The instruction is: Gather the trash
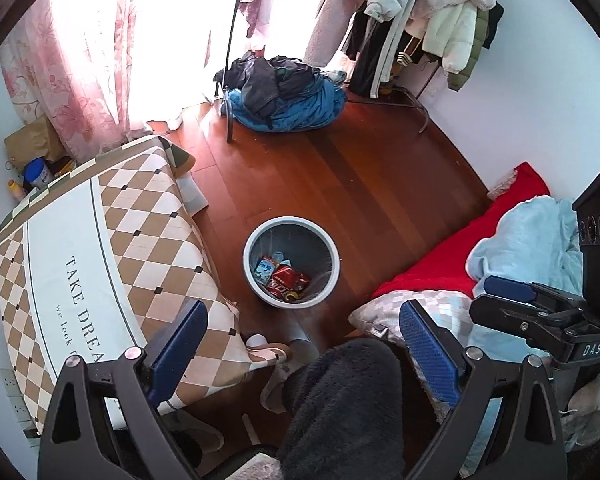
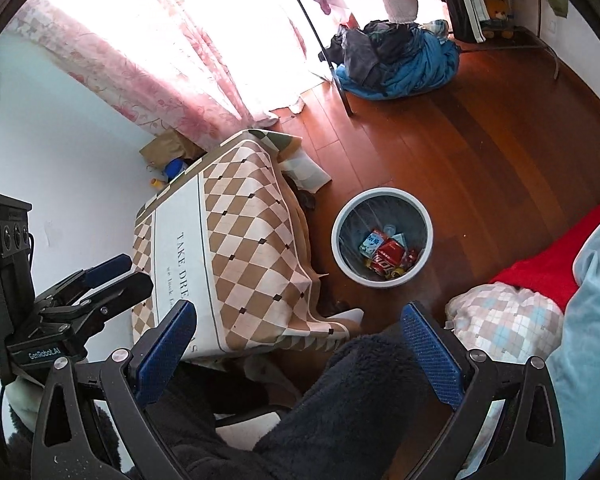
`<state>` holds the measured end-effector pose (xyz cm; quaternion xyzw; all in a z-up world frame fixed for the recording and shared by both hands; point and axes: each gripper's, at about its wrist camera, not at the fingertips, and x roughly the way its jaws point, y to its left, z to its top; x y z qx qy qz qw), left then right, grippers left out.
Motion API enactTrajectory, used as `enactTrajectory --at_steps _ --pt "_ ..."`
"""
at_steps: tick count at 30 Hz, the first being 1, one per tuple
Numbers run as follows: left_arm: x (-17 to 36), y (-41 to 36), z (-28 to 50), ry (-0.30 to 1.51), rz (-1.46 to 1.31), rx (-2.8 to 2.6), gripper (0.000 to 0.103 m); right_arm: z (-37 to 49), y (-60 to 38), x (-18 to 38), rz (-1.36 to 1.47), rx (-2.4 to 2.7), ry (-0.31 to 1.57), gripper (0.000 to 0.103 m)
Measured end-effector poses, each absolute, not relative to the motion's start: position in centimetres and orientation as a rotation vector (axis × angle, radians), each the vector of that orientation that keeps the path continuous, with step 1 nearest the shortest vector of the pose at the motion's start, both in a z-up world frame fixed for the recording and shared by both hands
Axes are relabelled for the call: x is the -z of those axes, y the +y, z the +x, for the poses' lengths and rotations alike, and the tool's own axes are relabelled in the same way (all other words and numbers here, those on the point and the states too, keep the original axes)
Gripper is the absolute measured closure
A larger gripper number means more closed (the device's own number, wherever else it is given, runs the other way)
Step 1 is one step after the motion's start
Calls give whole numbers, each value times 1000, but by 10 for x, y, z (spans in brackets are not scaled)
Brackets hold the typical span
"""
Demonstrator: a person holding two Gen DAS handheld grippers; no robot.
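Note:
A round grey trash bin (image 1: 290, 221) (image 2: 382, 192) stands on the wooden floor between the table and the bed. Inside it lie a red can (image 1: 286, 280) (image 2: 388, 258), a blue-and-white carton (image 1: 265, 270) (image 2: 371, 244) and other small scraps. My left gripper (image 1: 304, 344) hovers high above the floor, short of the bin, open with nothing between its blue pads. My right gripper (image 2: 300, 348) is also open and empty, held at a similar height. Each shows side-on in the other's view: the right gripper (image 1: 496, 300), the left gripper (image 2: 116, 276).
A low table under a checked cloth (image 1: 120, 240) (image 2: 240, 240) stands left of the bin. A bed with a red blanket (image 1: 460, 248) lies on the right. A person's knee in dark fleece (image 1: 340, 400) fills the foreground. A clothes pile (image 1: 284, 92) and hanging coats sit beyond.

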<state>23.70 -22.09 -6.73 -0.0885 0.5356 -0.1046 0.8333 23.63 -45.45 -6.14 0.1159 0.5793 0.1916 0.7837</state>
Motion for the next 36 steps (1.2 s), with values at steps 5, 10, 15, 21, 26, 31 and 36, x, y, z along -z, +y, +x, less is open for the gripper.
enactTrajectory --at_steps 5,10,15,21,26,31,36 --pt "59 -223 232 1130 -193 240 5 232 -451 52 233 -421 1247 0" --pt "56 -223 231 1130 -200 246 5 231 -448 49 227 -425 1246 0" --pt "56 -220 228 1127 -199 242 5 231 -449 50 223 -430 1257 0" --pt "53 -219 225 1119 -191 218 5 231 -451 50 220 -430 1262 0" --pt "54 -220 224 1120 -195 212 0 230 -450 52 215 -433 1264 0" --pt "54 -219 224 1120 -195 218 0 229 -448 53 214 -434 1265 0" --pt "55 -220 224 1122 -200 213 0 229 -446 54 215 -430 1266 0"
